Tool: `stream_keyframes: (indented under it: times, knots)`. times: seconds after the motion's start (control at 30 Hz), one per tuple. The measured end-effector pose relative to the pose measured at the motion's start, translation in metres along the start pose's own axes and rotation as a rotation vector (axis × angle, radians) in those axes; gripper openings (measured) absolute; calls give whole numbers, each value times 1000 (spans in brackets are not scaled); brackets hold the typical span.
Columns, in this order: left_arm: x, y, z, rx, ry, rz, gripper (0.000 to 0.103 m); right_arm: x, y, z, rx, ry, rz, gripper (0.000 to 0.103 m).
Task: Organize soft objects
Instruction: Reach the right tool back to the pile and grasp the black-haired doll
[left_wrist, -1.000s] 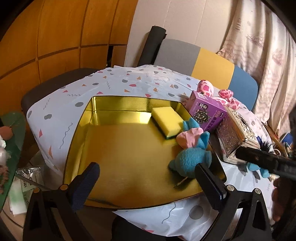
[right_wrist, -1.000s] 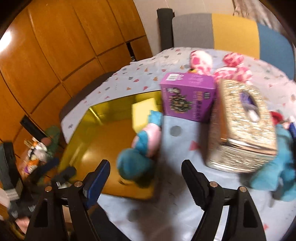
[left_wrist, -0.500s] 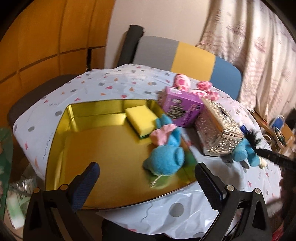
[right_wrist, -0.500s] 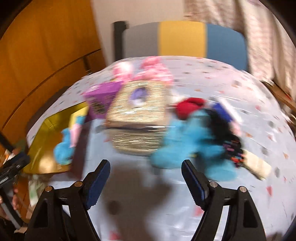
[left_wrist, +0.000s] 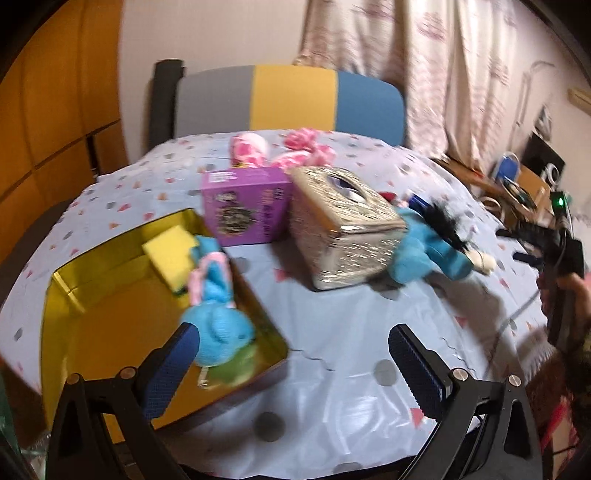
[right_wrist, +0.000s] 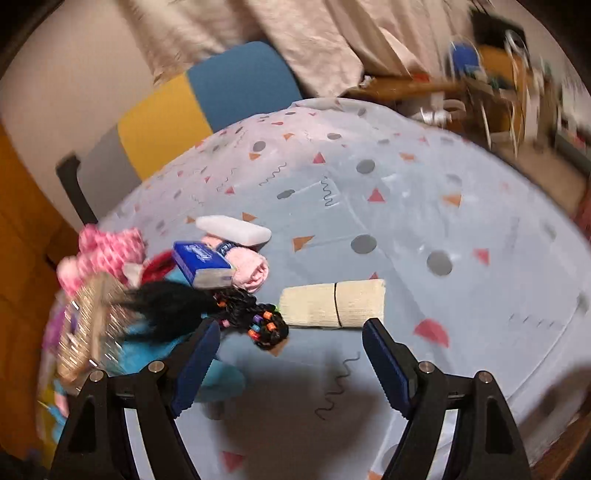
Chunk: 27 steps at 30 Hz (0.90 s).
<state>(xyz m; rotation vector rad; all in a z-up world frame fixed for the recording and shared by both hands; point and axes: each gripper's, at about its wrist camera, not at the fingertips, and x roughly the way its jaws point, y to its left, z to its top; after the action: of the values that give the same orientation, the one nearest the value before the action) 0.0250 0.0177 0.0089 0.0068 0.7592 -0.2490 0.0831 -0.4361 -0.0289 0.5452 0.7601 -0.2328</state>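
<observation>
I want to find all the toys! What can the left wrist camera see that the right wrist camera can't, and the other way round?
Only the left wrist view shows the gold tray, with a yellow sponge and a small blue plush in it, and the purple box.

Only the right wrist view shows the cream folded cloth, white bar, rolled pink cloth, blue packet and beaded black braids.

Both show the patterned tablecloth, pink spotted plush, glittery tissue box, big blue plush and striped chair.
</observation>
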Motion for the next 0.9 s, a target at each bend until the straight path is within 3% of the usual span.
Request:
stream_keyframes:
  times: [0.17, 0.27, 0.4, 0.67, 0.83, 0.9]
  knots:
    - [13, -29, 3, 61, 31, -48, 103, -2, -11, 2, 80, -3, 48, 81]
    - [18, -43, 2, 75, 45, -76, 103, -1, -6, -2, 59, 4, 57, 81]
    - [24, -53, -3, 81, 87, -125, 103, 10, 20, -8, -75, 63, 78, 81]
    - [30, -54, -10, 78, 109, -137, 103, 46, 73, 3, -341, 152, 78, 81]
    - [38, -44, -13, 25, 133, -137, 103, 90, 90, 13, -422, 231, 71, 81]
    - [40, -40, -13, 5, 139, -141, 103, 104, 93, 14, -422, 268, 116, 81]
